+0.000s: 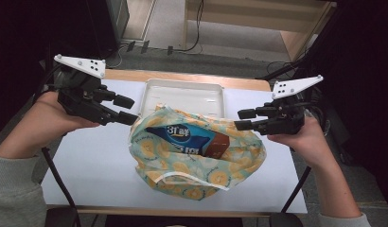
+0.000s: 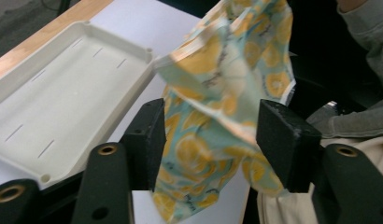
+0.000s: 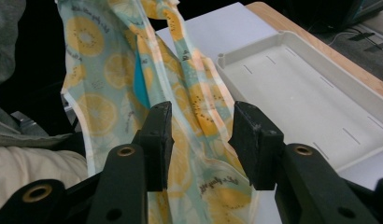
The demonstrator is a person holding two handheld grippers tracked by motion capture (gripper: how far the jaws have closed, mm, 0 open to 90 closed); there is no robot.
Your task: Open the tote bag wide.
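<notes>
While the left hand-held gripper (image 1: 130, 109) sits at the left of the high view, its jaws stand spread, with the edge of a lemon-print cloth bag (image 1: 197, 156) hanging between them; in the left gripper view the fabric (image 2: 217, 116) lies in the gap, against the left pad, and the right pad stands clear of it. At the right of the high view, the right hand-held gripper (image 1: 244, 119) is held level, pointing toward the middle of the frame. In the right gripper view its jaws (image 3: 199, 140) flank a fold of the same bag (image 3: 199, 121); whether the pads actually pinch the cloth I cannot tell, as a narrow gap shows beside the fabric on either side.

Between the two grippers the bag hangs stretched, its mouth pulled wide toward the upper middle of the high view and its lower part lying on the white surface (image 1: 97, 165). Inside the open mouth lies a blue and brown packet (image 1: 192, 139) with white lettering, tilted down toward the right.

Just beyond the bag, in the upper middle of the high view, a white plastic tray (image 1: 182, 92) lies flat on the surface, its near edge hidden by the cloth. Forearms in grey sleeves (image 1: 14, 189) enter from the bottom corners of the frame.
</notes>
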